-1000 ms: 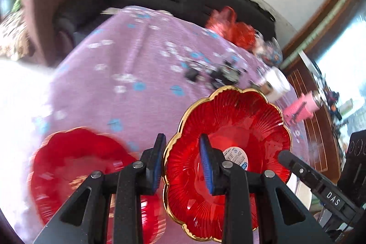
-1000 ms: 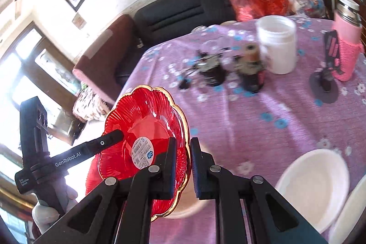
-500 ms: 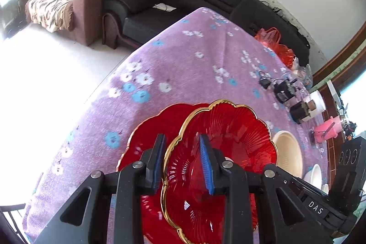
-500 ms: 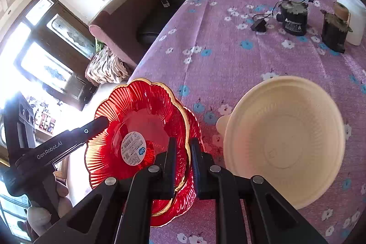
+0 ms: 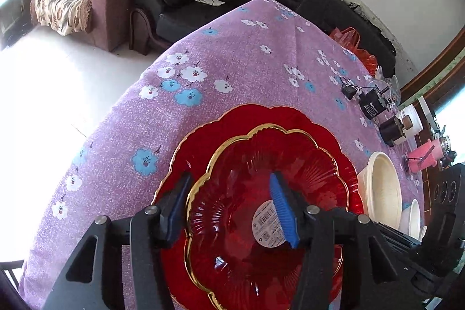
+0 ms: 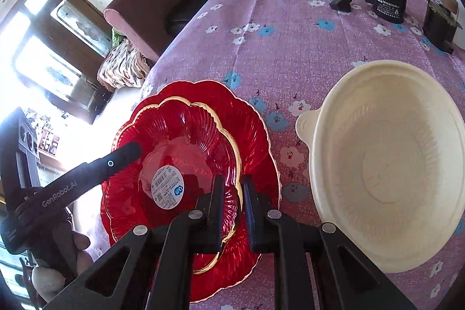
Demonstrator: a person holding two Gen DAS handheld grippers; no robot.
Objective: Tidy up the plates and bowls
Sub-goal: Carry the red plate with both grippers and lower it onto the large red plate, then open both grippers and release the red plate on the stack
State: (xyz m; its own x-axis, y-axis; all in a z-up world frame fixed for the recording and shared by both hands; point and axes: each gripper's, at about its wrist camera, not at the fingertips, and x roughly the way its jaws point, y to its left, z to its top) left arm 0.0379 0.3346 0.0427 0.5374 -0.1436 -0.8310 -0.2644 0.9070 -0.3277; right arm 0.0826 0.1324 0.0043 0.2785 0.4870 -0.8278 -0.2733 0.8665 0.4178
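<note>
A small red glass plate with a gold rim (image 5: pixel 247 164) (image 6: pixel 186 132) lies inside a larger red glass plate (image 5: pixel 203 135) (image 6: pixel 250 130) on the purple flowered tablecloth. My left gripper (image 5: pixel 229 205) is open, its jaws straddling the small plate's left rim, not pinching it. My right gripper (image 6: pixel 234 193) is shut on the small plate's right rim. A cream bowl (image 6: pixel 386 161) (image 5: pixel 383 188) stands just right of the red plates.
The table's left edge (image 5: pixel 116 118) drops to a bright floor. Two black motor-like devices (image 6: pixel 389 2) (image 6: pixel 438 22), a white jar (image 5: pixel 412 121) and a pink bottle (image 5: pixel 421 159) stand at the far right. More white dishes (image 5: pixel 412 220) lie beyond the cream bowl.
The small red plate came down onto the larger red plate. My left gripper's jaws have opened wide and let go of its rim. The right gripper stays shut on it.
</note>
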